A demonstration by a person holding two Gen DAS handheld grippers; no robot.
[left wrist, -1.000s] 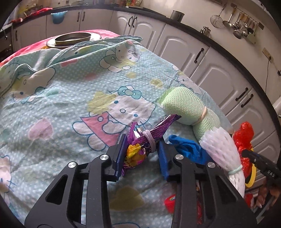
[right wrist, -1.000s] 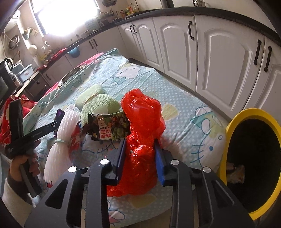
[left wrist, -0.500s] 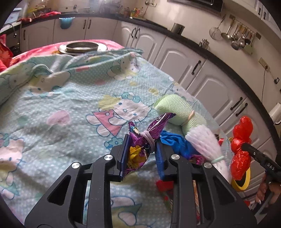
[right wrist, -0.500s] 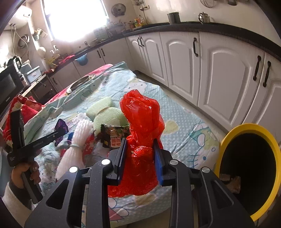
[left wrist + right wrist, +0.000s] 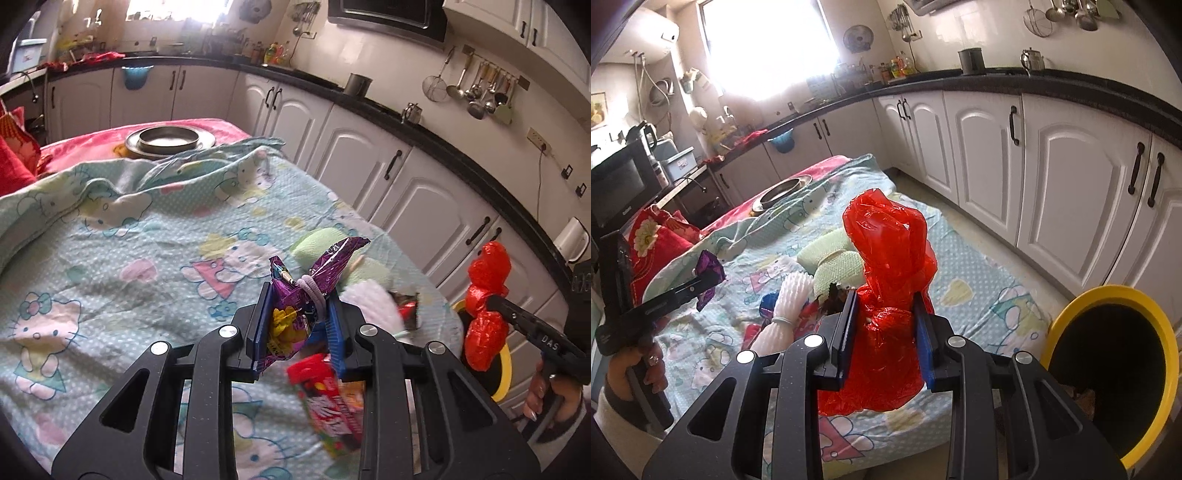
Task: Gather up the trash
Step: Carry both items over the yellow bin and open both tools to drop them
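My left gripper [image 5: 298, 314] is shut on a purple snack wrapper [image 5: 295, 310] tied with a pale hair band, lifted above the Hello Kitty bedsheet [image 5: 129, 258]. My right gripper [image 5: 886, 317] is shut on a crumpled red plastic bag [image 5: 886, 258], also held off the bed. In the left wrist view the red bag [image 5: 485, 295] hangs at the right; in the right wrist view the purple wrapper [image 5: 710, 271] shows at the left. A yellow-rimmed bin [image 5: 1071, 314] with a dark inside stands on the floor at the lower right.
On the bed lie green foam netting [image 5: 834, 258], white foam netting [image 5: 790, 299], a red snack packet [image 5: 325, 398] and a dark wrapper. A metal dish [image 5: 170, 138] sits at the far end. White cabinets [image 5: 1052, 166] line the right side.
Both grippers rose from the bed with their loads. The left jaws closed tighter on the purple wrapper, lifting it clear of the sheet. The red bag went up too.
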